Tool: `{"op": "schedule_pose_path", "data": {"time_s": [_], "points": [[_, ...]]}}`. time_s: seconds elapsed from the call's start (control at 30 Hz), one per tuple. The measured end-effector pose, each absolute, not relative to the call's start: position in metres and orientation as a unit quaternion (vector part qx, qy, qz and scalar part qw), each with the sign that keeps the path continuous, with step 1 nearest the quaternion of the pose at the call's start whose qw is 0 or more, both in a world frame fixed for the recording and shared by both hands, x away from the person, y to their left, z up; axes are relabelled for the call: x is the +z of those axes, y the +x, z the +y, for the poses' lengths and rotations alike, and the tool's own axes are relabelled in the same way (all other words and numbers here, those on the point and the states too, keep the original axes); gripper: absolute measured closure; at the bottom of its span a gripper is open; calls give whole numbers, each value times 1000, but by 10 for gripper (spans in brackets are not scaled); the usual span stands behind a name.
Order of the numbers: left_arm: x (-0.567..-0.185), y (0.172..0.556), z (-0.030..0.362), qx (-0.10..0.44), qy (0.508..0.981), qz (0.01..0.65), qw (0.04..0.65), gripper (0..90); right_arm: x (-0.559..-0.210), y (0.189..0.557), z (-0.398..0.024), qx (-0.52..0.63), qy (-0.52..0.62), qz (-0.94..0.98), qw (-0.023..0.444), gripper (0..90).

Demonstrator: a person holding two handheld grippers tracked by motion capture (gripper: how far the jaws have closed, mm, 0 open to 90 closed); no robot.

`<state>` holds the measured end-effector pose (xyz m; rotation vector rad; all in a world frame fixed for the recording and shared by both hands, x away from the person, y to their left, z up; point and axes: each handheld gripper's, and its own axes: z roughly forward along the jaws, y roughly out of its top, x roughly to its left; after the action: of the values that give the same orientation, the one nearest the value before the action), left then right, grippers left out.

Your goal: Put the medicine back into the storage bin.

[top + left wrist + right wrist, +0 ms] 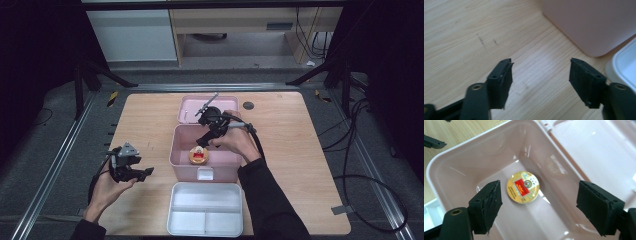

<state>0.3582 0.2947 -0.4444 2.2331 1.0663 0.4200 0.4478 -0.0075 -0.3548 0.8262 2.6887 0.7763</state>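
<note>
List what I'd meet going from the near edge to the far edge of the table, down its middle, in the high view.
White divided tray → pink box with the round gold tin on its floor → right gripper above the box → open pink lid.

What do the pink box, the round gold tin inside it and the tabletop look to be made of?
Pink box: likely moulded plastic, glossy; its walls carry bright glare and soft rounded corners.
Round gold tin: probably metal with a printed red label; the gold face shines, though coated card cannot be ruled out.
Tabletop: light wood or wood-look laminate, matt, with straight grain lines and a few dark scuffs.
</note>
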Motion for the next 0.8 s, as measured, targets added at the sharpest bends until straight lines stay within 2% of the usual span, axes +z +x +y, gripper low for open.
{"op": "schedule_pose_path", "data": {"time_s": [0.03,0.53,0.8], "points": [[-443,358,294,157,845,403,315,381,-352,446,-12,269,282,914,115,210],[-433,351,288,173,844,399,315,380,-331,399,-100,336,302,880,147,273],[-432,347,282,157,854,382,316,446,-344,372,-139,342,314,872,158,288]]}}
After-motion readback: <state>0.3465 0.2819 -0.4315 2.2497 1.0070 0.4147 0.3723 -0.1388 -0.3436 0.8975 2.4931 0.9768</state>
